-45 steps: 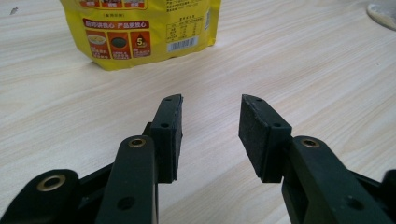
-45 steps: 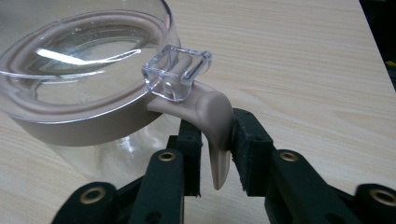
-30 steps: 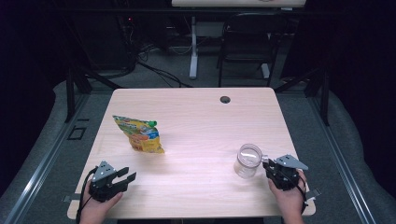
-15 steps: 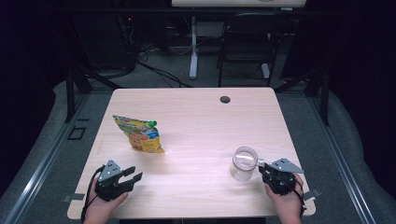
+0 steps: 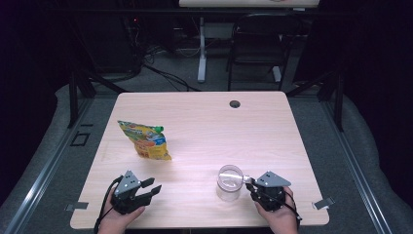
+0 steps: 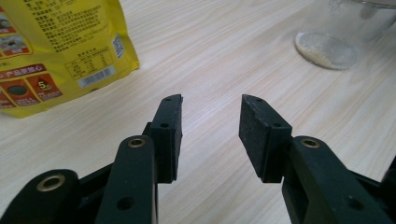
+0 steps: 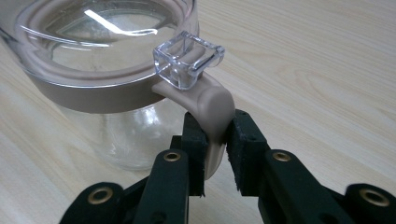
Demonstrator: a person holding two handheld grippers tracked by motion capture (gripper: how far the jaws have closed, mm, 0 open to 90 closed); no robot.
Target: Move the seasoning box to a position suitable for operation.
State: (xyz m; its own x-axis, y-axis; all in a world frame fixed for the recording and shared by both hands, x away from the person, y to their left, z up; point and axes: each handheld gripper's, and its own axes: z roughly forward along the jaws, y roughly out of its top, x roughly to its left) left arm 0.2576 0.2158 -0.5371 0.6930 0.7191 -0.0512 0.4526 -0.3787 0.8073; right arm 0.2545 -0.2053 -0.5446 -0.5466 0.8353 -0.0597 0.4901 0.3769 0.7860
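glass jar [image 5: 229,183] with a clear lid stands on the near right part of the table [image 5: 204,122], just in front of the right gripper [image 5: 249,184]. in the right gripper view the jar [image 7: 112,93] has a tan band round its rim and a tan latch handle [image 7: 212,112] under a clear clip [image 7: 188,59]; the right gripper [image 7: 215,140] has its jaws closed narrow on that handle, pads pressing both sides. the snack pouch [image 5: 144,140], yellow with a green cap, lies well apart on the left. the left gripper [image 5: 155,185] sits near the front left edge, jaws about half open and holding nothing, aimed across bare wood in the left gripper view [image 6: 210,126].

to do this step well, i judge the handle grip should stay square and firm, since the tan piece is curved and could slip out sideways. move the jar slowly and keep it upright. the free left gripper could steady the glass body if the latch must be pulled.
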